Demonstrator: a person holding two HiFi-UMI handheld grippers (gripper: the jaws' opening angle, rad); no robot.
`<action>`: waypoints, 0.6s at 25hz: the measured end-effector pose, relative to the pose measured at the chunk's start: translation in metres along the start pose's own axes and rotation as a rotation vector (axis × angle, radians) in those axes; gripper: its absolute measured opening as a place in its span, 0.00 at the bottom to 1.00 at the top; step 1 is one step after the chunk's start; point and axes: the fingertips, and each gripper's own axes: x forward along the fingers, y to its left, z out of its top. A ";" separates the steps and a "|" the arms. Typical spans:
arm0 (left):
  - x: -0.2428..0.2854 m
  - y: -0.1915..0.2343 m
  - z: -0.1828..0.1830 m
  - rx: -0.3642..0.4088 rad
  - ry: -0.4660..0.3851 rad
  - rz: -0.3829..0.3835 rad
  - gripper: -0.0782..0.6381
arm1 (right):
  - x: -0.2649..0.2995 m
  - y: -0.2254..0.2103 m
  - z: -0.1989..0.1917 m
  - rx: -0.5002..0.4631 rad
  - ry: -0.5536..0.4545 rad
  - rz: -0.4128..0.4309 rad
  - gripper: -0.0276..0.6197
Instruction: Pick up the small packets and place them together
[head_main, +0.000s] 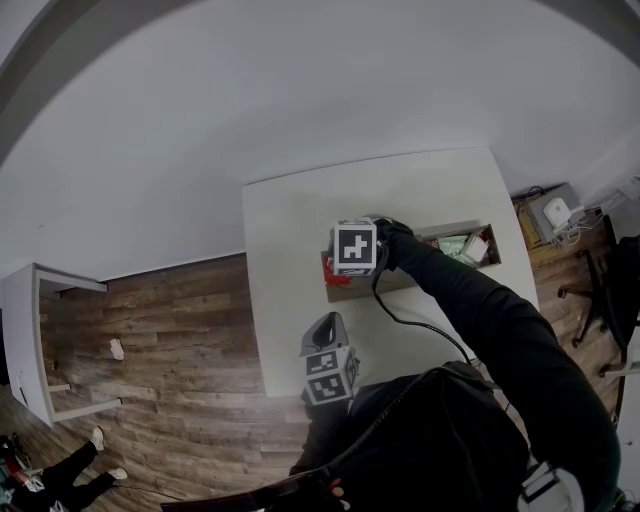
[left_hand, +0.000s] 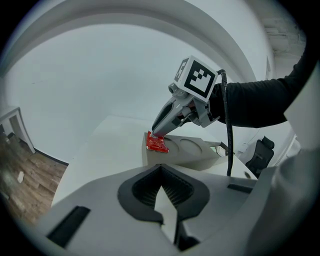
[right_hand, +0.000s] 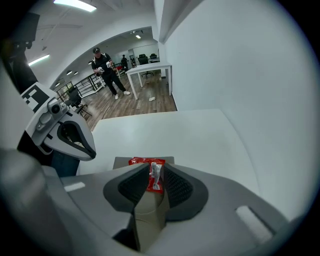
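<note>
You've got a white rectangular table (head_main: 290, 300) on a brown wooden plank floor (head_main: 170, 320). A second white desk (head_main: 30, 300) stands off to your left, and there's a small white scrap (head_main: 117, 349) on the planks near it. On your right, a black office chair (head_main: 610, 285) stands close to a white boxy device with cables (head_main: 555, 212). Farther back, a person in dark clothes (right_hand: 106, 70) stands on the floor under bright ceiling strip lights (right_hand: 75, 5).
</note>
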 end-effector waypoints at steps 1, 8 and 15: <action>0.000 0.000 -0.001 -0.001 0.004 0.001 0.11 | 0.000 0.001 -0.002 -0.003 0.006 0.001 0.19; -0.002 -0.004 0.000 0.016 -0.001 0.001 0.11 | -0.018 -0.010 -0.003 0.016 -0.062 -0.060 0.19; 0.012 -0.023 0.010 0.044 -0.002 -0.043 0.11 | -0.079 -0.022 -0.033 0.121 -0.208 -0.142 0.20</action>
